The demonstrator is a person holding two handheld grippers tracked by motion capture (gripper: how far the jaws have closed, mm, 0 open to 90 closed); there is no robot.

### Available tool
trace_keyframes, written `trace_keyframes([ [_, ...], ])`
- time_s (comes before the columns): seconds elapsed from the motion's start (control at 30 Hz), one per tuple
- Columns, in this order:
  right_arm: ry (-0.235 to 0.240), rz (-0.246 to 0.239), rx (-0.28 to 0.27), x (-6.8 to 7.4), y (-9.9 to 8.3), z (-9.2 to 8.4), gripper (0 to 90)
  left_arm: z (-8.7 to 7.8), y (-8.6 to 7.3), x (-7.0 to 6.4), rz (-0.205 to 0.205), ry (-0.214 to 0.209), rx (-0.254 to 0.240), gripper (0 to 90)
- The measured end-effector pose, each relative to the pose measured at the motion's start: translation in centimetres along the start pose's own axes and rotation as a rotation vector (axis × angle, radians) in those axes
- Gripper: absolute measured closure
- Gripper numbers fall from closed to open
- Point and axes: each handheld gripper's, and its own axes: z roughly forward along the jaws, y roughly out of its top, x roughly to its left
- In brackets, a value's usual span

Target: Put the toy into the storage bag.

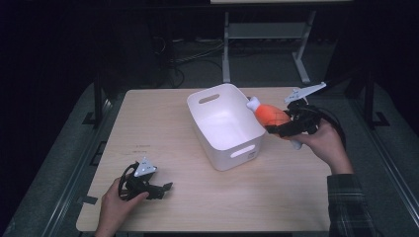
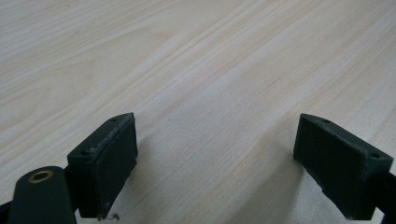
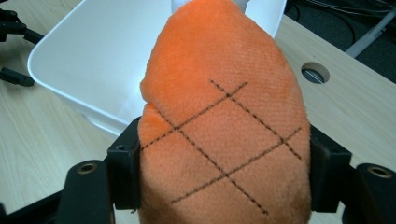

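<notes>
An orange plush toy (image 1: pixel 271 115) with a white tip and dark stitched cross lines is held above the table, just right of a white plastic bin (image 1: pixel 225 126). My right gripper (image 1: pixel 284 126) is shut on the plush toy (image 3: pixel 224 121); both black jaws press into its sides. The toy's white tip points toward the bin (image 3: pixel 100 56), whose inside looks empty. At the table's front left, my left gripper (image 1: pixel 159 188) rests low on the wood. Its jaws (image 2: pixel 217 163) stand wide open with only bare tabletop between them.
The light wooden table (image 1: pixel 163 123) has a round cable hole (image 3: pixel 315 73) near its right side. Beyond the far edge stand a desk frame and cables on a dark floor (image 1: pixel 257 59). The person's plaid sleeve (image 1: pixel 348 207) comes in at the bottom right.
</notes>
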Motion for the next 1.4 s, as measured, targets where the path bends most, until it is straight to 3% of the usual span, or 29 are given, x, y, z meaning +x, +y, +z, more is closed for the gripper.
trace_keyframes([
  [0.6, 0.013, -0.027, 0.018, 1.7, 4.6, 2.8, 29.9, 0.0, 0.0, 0.0, 0.0, 0.0, 0.0, 12.7],
  [1.4, 0.001, -0.05, 0.063, 4.5, 8.8, 7.9, 29.5, 0.0, 0.0, 0.0, -0.002, 0.001, 0.0, 12.7],
])
